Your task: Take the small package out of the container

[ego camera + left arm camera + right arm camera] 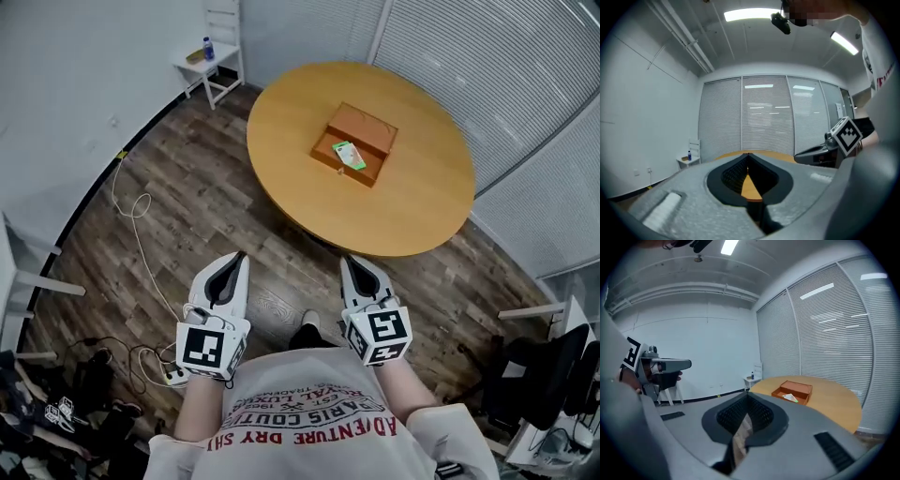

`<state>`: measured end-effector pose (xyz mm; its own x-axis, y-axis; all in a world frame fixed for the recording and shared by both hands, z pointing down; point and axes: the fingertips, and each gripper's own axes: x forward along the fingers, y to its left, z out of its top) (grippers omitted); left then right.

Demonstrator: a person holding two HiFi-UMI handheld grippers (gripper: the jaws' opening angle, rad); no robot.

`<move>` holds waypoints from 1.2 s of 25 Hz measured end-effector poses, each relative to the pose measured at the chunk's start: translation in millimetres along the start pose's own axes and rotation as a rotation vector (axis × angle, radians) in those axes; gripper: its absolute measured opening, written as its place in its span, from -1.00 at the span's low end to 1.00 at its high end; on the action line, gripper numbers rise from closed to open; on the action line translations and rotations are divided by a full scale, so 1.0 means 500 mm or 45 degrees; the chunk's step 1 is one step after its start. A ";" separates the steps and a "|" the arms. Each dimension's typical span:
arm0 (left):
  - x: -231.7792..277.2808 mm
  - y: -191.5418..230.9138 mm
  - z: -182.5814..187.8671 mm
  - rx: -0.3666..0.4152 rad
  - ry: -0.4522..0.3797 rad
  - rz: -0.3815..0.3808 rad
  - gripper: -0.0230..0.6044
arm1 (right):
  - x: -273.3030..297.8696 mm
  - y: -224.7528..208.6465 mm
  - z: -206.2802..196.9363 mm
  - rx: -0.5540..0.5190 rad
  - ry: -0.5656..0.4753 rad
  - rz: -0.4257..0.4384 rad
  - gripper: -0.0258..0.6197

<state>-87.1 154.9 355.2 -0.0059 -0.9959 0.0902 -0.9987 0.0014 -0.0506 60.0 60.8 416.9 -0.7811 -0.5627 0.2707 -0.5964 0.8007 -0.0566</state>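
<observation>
An open orange-brown box, the container (356, 142), lies on a round wooden table (412, 202); the right gripper view shows the container (794, 391) ahead to the right. Inside it is a small white-and-green package (349, 156), also in that view as the package (790, 397). My left gripper (241, 255) and right gripper (344, 260) hang side by side close to my body, over the wooden floor, short of the table's near edge. Both are shut with nothing between the jaws, as the left gripper (748, 154) and right gripper (748, 393) show in their own views.
A small white side table (214, 66) with a blue bottle (208, 47) stands by the far wall. A white cable (139, 220) trails over the floor at left towards a power strip. A black office chair (548, 370) sits at the right. Slatted blinds wall the room behind the table.
</observation>
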 end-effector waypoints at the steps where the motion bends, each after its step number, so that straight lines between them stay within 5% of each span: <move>1: 0.032 0.001 0.002 0.017 0.006 0.009 -0.89 | 0.021 -0.026 0.008 -0.006 0.001 0.006 -0.90; 8: 0.226 -0.005 0.017 -0.038 0.003 0.041 -0.89 | 0.108 -0.204 0.043 0.000 -0.003 -0.011 -0.90; 17: 0.395 -0.004 -0.001 -0.047 0.063 -0.054 -0.89 | 0.184 -0.343 0.044 0.108 0.029 -0.152 -0.90; 30: 0.730 0.081 0.002 -0.012 0.089 -0.458 -0.89 | 0.376 -0.464 0.072 0.208 0.095 -0.450 -0.90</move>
<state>-129.8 -208.9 385.2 0.3430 -0.9242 0.1682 -0.9379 -0.3469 0.0062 44.9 -237.9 446.4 -0.5103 -0.7764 0.3699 -0.8524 0.5136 -0.0979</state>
